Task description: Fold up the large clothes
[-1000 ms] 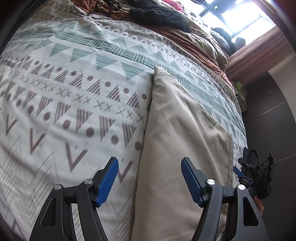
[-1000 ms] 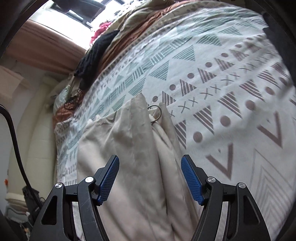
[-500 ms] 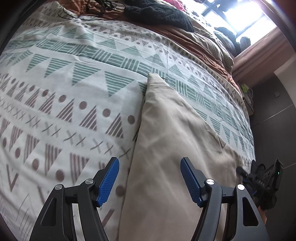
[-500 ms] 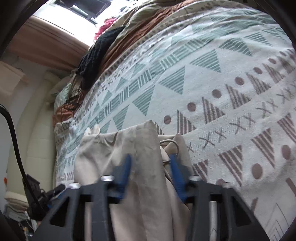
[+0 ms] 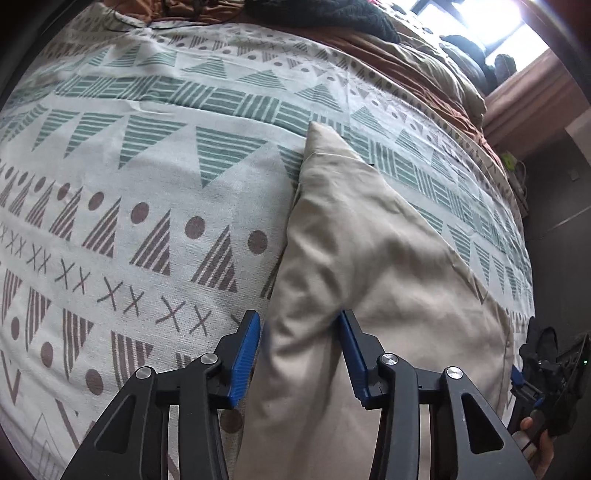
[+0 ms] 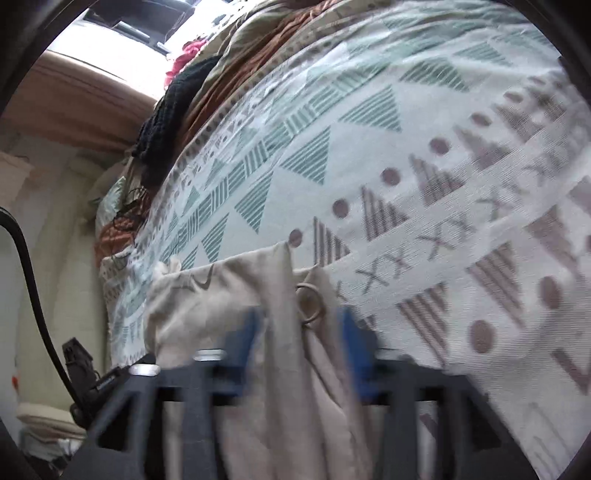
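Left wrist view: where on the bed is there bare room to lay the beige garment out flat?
The patterned bedspread lies bare left of the folded beige garment, up to the green-triangle band. A thinner bare strip runs past the garment's far edge. The head of the bed is crowded: a black knitted garment and rumpled brown bedding.

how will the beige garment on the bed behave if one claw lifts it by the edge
The beige garment will probably droop and unfold: it already wrinkles between the closing left claw. It looks thin, so likely light. Its metal ring may swing.
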Available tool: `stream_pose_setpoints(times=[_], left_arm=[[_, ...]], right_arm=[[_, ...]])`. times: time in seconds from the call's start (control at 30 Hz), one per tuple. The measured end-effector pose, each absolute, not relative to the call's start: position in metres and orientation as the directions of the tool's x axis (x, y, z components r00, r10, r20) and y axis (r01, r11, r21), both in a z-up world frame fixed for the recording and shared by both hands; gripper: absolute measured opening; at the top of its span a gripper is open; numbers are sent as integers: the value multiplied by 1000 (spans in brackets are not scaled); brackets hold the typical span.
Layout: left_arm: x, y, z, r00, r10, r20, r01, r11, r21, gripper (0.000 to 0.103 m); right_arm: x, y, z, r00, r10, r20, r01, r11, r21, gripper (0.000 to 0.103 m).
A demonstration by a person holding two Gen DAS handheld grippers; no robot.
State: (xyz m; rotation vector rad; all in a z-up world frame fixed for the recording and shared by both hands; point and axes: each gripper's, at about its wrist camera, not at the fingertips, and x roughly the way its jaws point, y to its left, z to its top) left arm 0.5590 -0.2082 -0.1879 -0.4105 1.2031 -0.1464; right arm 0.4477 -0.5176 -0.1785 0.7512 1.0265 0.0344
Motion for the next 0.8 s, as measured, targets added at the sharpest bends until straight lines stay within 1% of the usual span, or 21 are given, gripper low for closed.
stream_pose_setpoints(times=[0.03, 0.13, 0.23, 0.37, 0.47, 0.53, 0.67, 0.8], left_arm=[[559, -207, -188, 355, -332, -874, -105, 915, -390, 46], [562, -207, -189, 349, -341, -873, -108, 911, -399, 46], [565, -208, -190, 347, -348, -871, -105, 908, -405, 46], [571, -209, -193, 347, -355, -868, -98, 906, -411, 46], [577, -211, -196, 341, -355, -871, -100, 907, -409, 47], [581, -213, -197, 337, -356, -872, -100, 907, -409, 47], [590, -216, -200, 327, -360, -874, -104, 906, -411, 49], [601, -220, -206, 321, -369, -872, -102, 902, -419, 51]], right_arm=[[445, -521, -178, 549, 368, -750, 307, 746, 591, 75], [445, -525, -188, 526, 434, -731, 301, 709, 637, 75], [449, -522, -202, 485, 470, -737, 302, 701, 646, 75], [457, -511, -208, 466, 534, -705, 231, 696, 680, 75], [467, -505, -214, 447, 563, -695, 210, 690, 693, 75], [471, -507, -215, 447, 583, -679, 205, 672, 711, 74], [480, -510, -222, 445, 614, -651, 210, 636, 743, 66], [482, -502, -220, 436, 623, -650, 180, 647, 741, 66]])
